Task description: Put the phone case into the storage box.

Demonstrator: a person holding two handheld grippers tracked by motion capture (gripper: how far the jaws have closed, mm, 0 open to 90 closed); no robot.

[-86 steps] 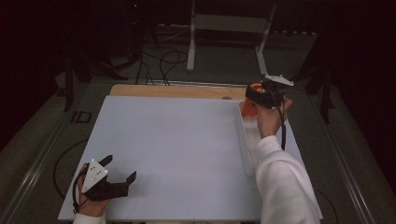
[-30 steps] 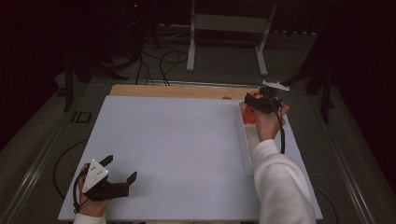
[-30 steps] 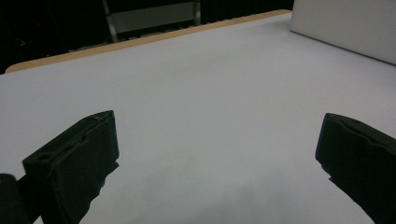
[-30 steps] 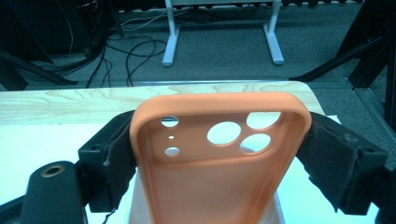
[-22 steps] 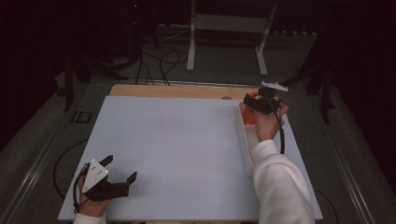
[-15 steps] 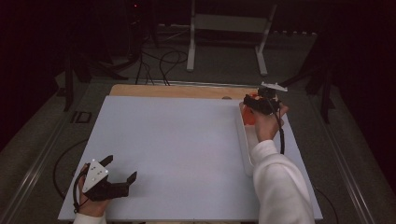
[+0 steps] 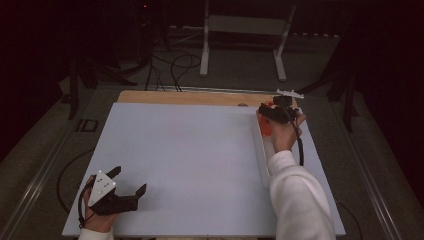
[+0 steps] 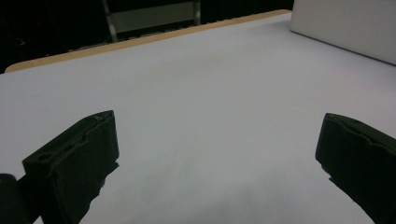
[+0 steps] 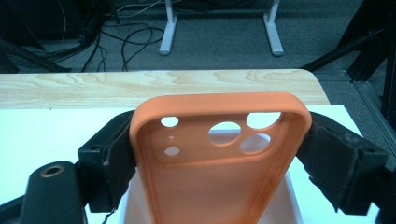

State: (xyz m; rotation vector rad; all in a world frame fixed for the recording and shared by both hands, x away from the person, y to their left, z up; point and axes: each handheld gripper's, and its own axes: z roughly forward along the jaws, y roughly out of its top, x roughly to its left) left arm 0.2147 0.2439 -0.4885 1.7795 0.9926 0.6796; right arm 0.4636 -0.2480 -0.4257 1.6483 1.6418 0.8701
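An orange phone case [image 9: 219, 163], with camera cut-outs at its far end, is clamped across its width by my right gripper [image 9: 219, 144]; both black pads [image 9: 116, 154] press on its sides. In the high view that right gripper [image 7: 269, 112] hovers at the table's far right with the phone case [image 7: 265, 126] under the hand. Just below the case lies a long white box [image 7: 260, 155]. My left gripper [image 7: 131, 179] rests at the table's near left corner, jaws wide apart with nothing between them. In its own view the left gripper [image 8: 217, 154] has only bare white table between its jaws.
A white sheet [image 7: 190, 160] covers the table, leaving a wooden strip [image 7: 190, 97] bare along the far edge. The white box [image 8: 345, 23] shows far right in the left gripper view. A metal stand [image 7: 242, 45] and cables lie on the dark floor beyond.
The right hand has shifted slightly to the left with the phone case still gripped. The left gripper has stayed where it was.
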